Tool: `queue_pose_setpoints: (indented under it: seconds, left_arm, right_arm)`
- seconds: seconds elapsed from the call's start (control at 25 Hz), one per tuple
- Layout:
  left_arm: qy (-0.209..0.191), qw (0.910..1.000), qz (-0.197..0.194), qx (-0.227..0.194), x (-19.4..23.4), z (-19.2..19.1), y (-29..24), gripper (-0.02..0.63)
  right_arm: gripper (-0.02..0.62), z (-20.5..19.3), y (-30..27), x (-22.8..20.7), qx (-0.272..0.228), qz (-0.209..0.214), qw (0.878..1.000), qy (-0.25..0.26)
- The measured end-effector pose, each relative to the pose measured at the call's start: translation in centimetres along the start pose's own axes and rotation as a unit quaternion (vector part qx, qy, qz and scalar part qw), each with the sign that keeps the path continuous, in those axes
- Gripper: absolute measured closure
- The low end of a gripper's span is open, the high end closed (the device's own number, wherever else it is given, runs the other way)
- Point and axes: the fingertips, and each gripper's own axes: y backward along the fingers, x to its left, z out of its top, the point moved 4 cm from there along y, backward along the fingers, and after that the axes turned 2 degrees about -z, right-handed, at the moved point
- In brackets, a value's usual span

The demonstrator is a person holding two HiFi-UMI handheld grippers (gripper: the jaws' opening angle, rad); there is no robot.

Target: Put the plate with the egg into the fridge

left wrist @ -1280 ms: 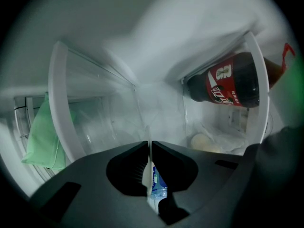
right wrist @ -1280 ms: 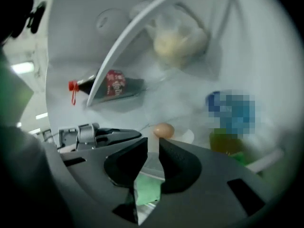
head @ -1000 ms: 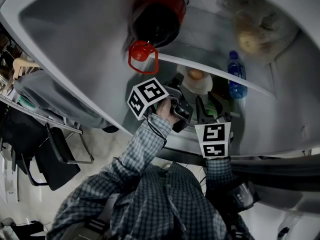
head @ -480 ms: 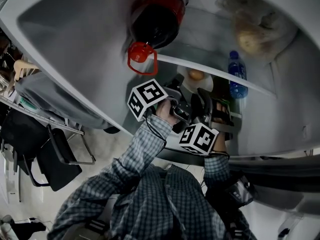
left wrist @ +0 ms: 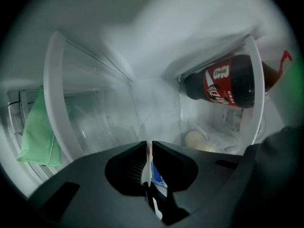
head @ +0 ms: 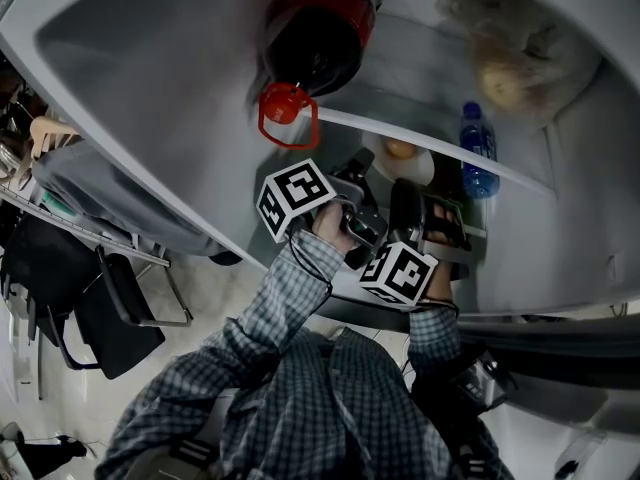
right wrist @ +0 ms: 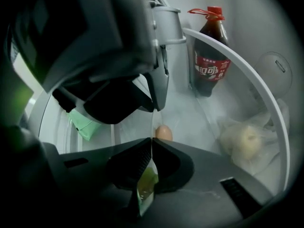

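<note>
Change, right gripper: the right gripper (right wrist: pixel 152 142) has rolled. Its cube (head: pixel 400 273) faced the head camera squarely a second ago. Now it sits tilted and closer to the left gripper (left wrist: pixel 148 145).
Change, right jaws: they were wide apart a second ago. They have just been closing and now meet on the thin rim of the plate (head: pixel 420 171).
Change, left gripper: it has kept its place.
Change, plate: it has hardly shifted in the head view.
Left jaws: pinched together on a thin white edge, the plate's rim.
Plate, place: inside the fridge (head: pixel 150 88), just below the white shelf rail (head: pixel 345 121). Both grippers hold its near rim, side by side. Whether it rests on a shelf cannot be told.
Plate, look: small, pale and round from above. In both gripper views it shows edge-on as a thin sliver.
Egg: the egg (head: pixel 400 149) is brownish and whole. It lies on the plate just beyond the right jaw tips.
Around: in the head view the cola (head: pixel 318 38) is above and left of the plate. A blue bottle (head: pixel 478 158) is just to the plate's right.
</note>
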Motion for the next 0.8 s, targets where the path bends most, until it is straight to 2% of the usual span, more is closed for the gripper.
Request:
queue_pose_setpoints:
  seconds: [0.24,0.36,0.52,0.68,0.8]
  left_arm:
    - [-0.019,0.9995,-0.015,0.021,-0.7,-0.5,0.6,0.577]
    - [-0.071,0.9968,-0.027,0.027,-1.8,-0.8,1.8,0.577]
    - [-0.147,0.9863,-0.053,0.053,-3.1,-1.8,3.8,0.577]
    - [-0.209,0.9720,-0.060,0.089,-3.0,-3.1,7.1,0.578]
    - [-0.220,0.9671,-0.068,0.107,-2.8,-4.2,9.3,0.578]
  right_arm:
    - [0.583,-0.5,-0.4,-0.3,0.000,0.000,1.000,0.000]
    - [0.583,-0.7,-0.5,-0.4,-0.005,0.007,1.000,0.003]
    - [0.583,-0.8,-0.5,-0.5,-0.012,0.015,1.000,0.006]
    - [0.582,-0.9,-0.8,-0.1,-0.009,0.027,0.999,0.029]
    - [0.581,-0.9,-1.1,0.2,-0.004,0.040,0.998,0.051]
